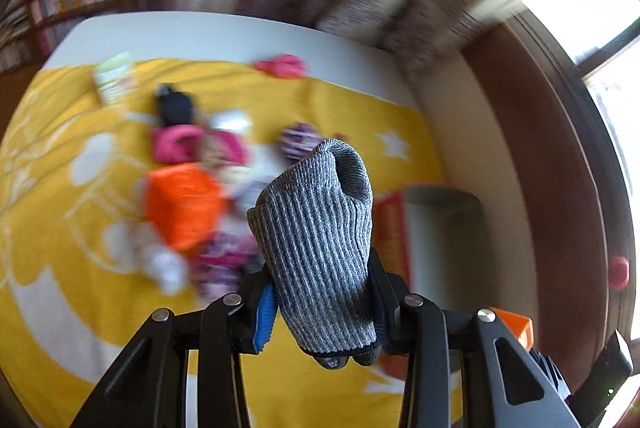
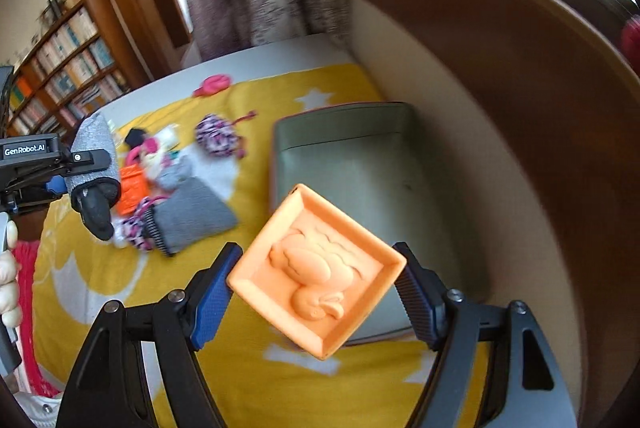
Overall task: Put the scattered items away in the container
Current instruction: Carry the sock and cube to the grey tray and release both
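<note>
Here both tools are loaded and in the carrying step. The right tool [image 2: 318,292] pinches an orange square plastic mould with a raised duck figure [image 2: 316,278] by two opposite corners, its blue ribbed pads [image 2: 212,302] pressed against them. Just ahead of and below this tool lies the grey-green rectangular container [image 2: 360,164], open and with nothing visible inside, resting on the yellow patterned blanket [image 2: 248,360] of the bed. The left tool [image 1: 320,308] is clamped on a grey ribbed knitted sock [image 1: 320,228], which stands up between its fingers; the container's corner [image 1: 444,228] sits ahead and to the right of that tool. Ahead and to the left of both tools the remaining clutter is heaped: an orange packet [image 2: 134,188], a folded grey knit piece [image 2: 192,220], pink and purple patterned fabrics [image 2: 218,136], and a pink item [image 2: 214,84] farther off.

Judging by this, the next move calls for advancing the right tool over the container's opening and spreading it to drop the mould, then swinging the left tool rightward with the sock.
</note>
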`<act>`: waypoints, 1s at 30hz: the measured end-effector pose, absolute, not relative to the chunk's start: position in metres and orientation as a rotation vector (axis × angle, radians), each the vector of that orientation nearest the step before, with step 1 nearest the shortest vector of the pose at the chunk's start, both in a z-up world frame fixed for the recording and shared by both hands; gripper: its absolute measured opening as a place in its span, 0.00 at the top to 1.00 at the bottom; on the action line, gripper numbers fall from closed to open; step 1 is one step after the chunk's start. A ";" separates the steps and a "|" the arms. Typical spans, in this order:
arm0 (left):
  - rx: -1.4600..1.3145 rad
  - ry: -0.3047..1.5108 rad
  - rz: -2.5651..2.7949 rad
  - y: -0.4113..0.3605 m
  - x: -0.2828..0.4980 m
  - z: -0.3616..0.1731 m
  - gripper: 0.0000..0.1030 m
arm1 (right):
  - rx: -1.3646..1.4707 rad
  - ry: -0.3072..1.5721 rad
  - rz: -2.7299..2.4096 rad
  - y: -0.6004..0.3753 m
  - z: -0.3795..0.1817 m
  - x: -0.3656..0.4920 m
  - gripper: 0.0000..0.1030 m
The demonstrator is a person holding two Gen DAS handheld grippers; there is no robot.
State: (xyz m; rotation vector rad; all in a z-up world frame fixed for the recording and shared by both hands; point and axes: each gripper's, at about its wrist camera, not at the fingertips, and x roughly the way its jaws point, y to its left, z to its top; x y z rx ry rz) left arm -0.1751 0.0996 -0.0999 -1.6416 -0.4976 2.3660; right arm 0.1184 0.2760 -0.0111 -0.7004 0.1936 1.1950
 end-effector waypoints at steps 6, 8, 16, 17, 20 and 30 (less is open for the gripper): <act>-1.594 -0.363 2.277 0.178 -0.172 -0.090 0.61 | -0.677 0.193 1.188 0.262 0.001 0.145 0.24; -1.573 -0.322 2.260 0.199 -0.173 -0.086 0.61 | -0.676 0.191 1.192 0.260 0.003 0.149 0.24; -1.524 -0.216 2.222 0.250 -0.180 -0.076 0.61 | -0.680 0.183 1.203 0.258 0.011 0.158 0.24; -1.522 -0.206 2.220 0.254 -0.181 -0.076 0.61 | -0.679 0.184 1.203 0.258 0.011 0.160 0.24; -1.519 -0.179 2.212 0.264 -0.181 -0.075 0.61 | -0.676 0.189 1.201 0.259 0.012 0.161 0.24; -1.502 -0.168 2.173 0.276 -0.183 -0.073 0.27 | -0.676 0.236 1.185 0.269 0.011 0.166 0.23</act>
